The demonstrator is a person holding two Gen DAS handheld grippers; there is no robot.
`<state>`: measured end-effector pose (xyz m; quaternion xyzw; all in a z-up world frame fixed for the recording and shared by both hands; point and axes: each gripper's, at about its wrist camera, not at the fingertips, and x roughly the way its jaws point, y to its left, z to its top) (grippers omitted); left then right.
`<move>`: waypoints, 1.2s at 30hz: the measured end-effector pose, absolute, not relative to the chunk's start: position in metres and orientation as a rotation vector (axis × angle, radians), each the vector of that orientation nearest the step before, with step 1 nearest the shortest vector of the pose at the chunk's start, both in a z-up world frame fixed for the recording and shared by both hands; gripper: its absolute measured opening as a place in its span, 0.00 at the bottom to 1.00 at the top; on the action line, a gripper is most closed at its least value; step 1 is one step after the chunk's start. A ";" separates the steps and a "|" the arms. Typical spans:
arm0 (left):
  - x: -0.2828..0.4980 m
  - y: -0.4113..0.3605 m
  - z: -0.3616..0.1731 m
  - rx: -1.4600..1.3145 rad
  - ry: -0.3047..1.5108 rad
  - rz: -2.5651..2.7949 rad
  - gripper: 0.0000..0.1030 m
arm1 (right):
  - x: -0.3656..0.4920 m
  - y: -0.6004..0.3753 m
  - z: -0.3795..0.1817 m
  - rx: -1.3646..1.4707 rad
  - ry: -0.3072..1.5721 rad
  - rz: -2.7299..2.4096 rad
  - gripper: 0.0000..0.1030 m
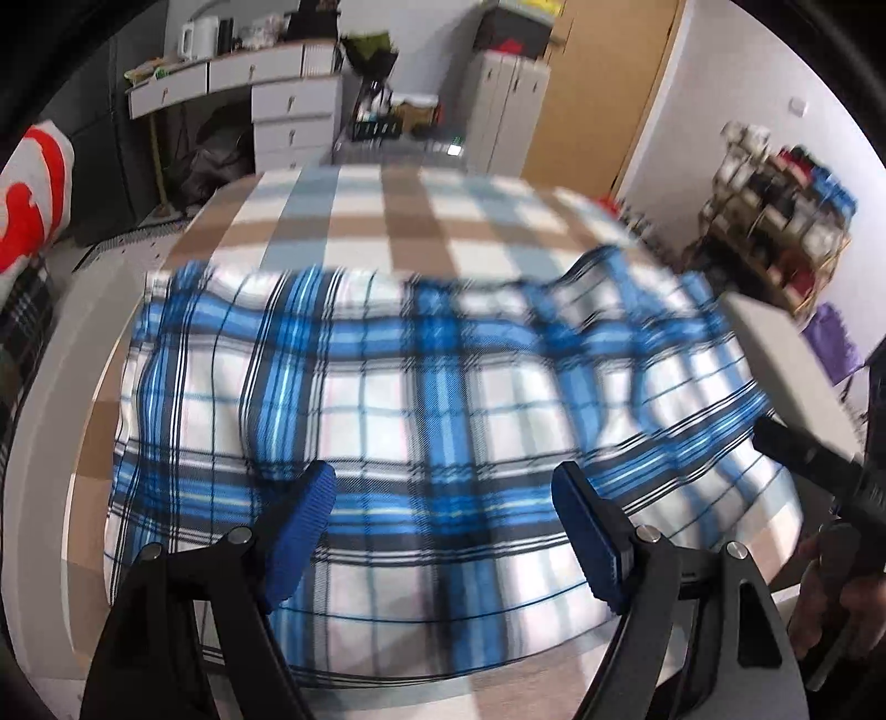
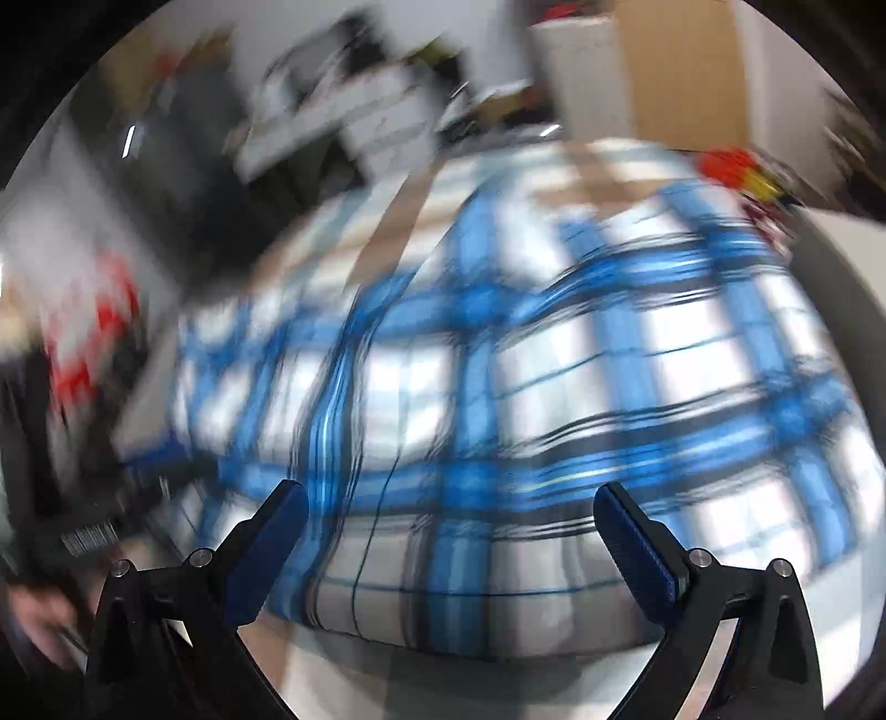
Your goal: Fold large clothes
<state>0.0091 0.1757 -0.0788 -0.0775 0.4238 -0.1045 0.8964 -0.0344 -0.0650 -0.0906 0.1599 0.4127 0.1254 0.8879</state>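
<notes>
Blue-and-white plaid garment (image 1: 421, 387) lies spread across a bed (image 1: 387, 221) covered in beige, grey and white checks; no writing on it is readable. Left tongs (image 1: 443, 498) and right tongs (image 2: 448, 515) both gape above the cloth, grasping nothing. Behind stand white drawers (image 1: 293, 122), a kettle (image 1: 196, 36), a cluttered shelf (image 1: 775, 221) and a wooden door (image 1: 603, 88).

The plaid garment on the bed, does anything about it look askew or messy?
Yes. The blue plaid garment lies rumpled on the checked bedspread: its far right part is bunched into ridges, and its far edge runs wavy. Both grippers, left and right, stand open above it.
</notes>
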 end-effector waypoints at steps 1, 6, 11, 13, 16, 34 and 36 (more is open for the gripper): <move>0.007 0.173 -0.073 -0.166 0.857 -0.232 0.74 | -0.040 -0.083 -0.085 0.410 0.822 0.256 1.00; -0.010 0.168 -0.053 -0.181 0.762 -0.303 0.75 | -0.070 -0.138 -0.075 0.609 0.715 0.284 1.00; -0.004 0.155 -0.059 -0.159 0.810 -0.310 0.83 | -0.090 -0.180 -0.100 0.809 0.752 0.175 1.00; 0.003 0.146 -0.065 -0.153 0.864 -0.326 0.83 | -0.090 -0.192 -0.115 0.912 0.777 0.185 1.00; 0.009 0.133 -0.071 -0.138 0.928 -0.359 0.83 | -0.081 -0.200 -0.129 0.994 0.802 0.196 1.00; 0.050 0.078 -0.109 -0.027 1.084 -0.438 0.83 | -0.037 -0.197 -0.144 0.884 0.892 0.127 1.00; 0.048 0.074 -0.110 0.023 1.078 -0.441 0.83 | -0.035 -0.195 -0.143 0.862 0.893 0.119 1.00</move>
